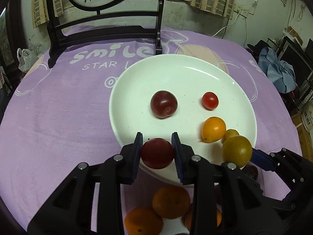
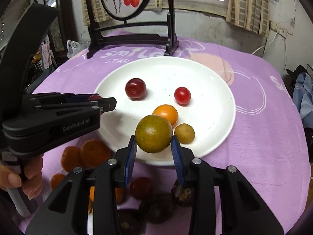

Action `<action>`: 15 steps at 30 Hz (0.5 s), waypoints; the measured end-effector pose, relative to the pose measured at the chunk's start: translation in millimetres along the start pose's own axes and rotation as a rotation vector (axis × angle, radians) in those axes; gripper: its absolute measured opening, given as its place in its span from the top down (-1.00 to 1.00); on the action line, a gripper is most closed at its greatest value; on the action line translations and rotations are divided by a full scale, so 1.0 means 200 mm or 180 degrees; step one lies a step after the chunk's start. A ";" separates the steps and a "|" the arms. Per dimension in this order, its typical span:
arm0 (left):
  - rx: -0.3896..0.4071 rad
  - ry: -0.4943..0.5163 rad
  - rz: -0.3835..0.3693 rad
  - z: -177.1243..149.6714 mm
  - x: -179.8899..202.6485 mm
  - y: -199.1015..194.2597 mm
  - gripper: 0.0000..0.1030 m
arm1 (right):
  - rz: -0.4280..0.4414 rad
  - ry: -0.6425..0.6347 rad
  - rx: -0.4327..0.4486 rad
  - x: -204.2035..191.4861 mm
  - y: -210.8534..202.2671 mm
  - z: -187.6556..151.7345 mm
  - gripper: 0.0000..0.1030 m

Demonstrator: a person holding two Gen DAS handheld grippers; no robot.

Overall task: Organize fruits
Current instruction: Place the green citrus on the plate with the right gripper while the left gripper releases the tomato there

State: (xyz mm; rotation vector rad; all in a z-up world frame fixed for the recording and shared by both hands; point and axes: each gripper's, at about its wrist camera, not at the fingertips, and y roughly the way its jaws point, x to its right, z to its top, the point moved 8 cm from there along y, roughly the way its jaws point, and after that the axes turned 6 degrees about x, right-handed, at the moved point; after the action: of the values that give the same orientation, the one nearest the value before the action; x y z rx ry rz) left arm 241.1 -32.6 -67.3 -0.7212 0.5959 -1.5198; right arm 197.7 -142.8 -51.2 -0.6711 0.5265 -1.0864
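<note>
My left gripper (image 1: 157,137) is shut on a dark red plum (image 1: 157,153), held just above the near rim of the white plate (image 1: 140,74). My right gripper (image 2: 154,139) is shut on a green-yellow citrus (image 2: 153,134), held over the plate's (image 2: 215,90) near edge. On the plate lie a dark plum (image 1: 164,104), a red cherry tomato (image 1: 210,100), an orange tomato (image 1: 213,129) and a small tan fruit (image 2: 184,133). The left gripper (image 2: 109,104) also shows in the right wrist view, and the citrus (image 1: 237,151) in the left wrist view.
Several oranges (image 1: 171,201) and dark brown fruits (image 2: 156,208) lie on the purple tablecloth (image 1: 58,107) in front of the plate. A black wooden stand with a round painted screen (image 1: 101,33) stands at the table's far side. A plastic bag (image 1: 25,58) sits far left.
</note>
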 end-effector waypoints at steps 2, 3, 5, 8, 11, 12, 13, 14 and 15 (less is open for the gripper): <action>0.0081 -0.0048 0.0022 0.01 -0.01 -0.01 -0.32 | -0.0011 0.0077 -0.0083 0.02 0.03 -0.01 0.28; 0.0136 -0.0055 0.0036 0.02 -0.01 -0.03 -0.39 | -0.0017 0.0098 -0.0075 0.02 0.03 -0.02 0.28; 0.0199 -0.0036 0.0023 0.03 -0.01 -0.07 -0.44 | -0.0018 0.0117 -0.0015 0.03 0.00 -0.02 0.08; 0.0230 -0.0066 0.0003 0.02 -0.03 -0.12 -0.50 | 0.0010 0.0171 0.0091 0.04 -0.07 -0.03 0.01; 0.0236 -0.0112 -0.0008 -0.02 -0.06 -0.19 -0.53 | 0.0019 0.0169 0.0130 0.05 -0.16 -0.07 -0.01; 0.0245 -0.0113 -0.0021 -0.04 -0.07 -0.21 -0.54 | 0.0017 0.0166 0.0134 0.06 -0.19 -0.09 -0.02; 0.0258 -0.0107 -0.0010 -0.06 -0.08 -0.24 -0.57 | 0.0024 0.0172 0.0137 0.06 -0.21 -0.11 -0.05; 0.0266 -0.0101 0.0014 -0.08 -0.08 -0.26 -0.60 | 0.0036 0.0188 0.0149 0.06 -0.25 -0.13 -0.08; 0.0274 -0.0097 0.0036 -0.09 -0.09 -0.28 -0.61 | 0.0039 0.0198 0.0162 0.07 -0.27 -0.15 -0.08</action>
State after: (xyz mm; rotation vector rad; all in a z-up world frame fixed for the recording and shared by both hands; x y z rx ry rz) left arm 190.4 -10.9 -40.5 -0.6726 0.5079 -1.5122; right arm 148.3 -178.8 -33.9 -0.5903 0.5538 -1.1086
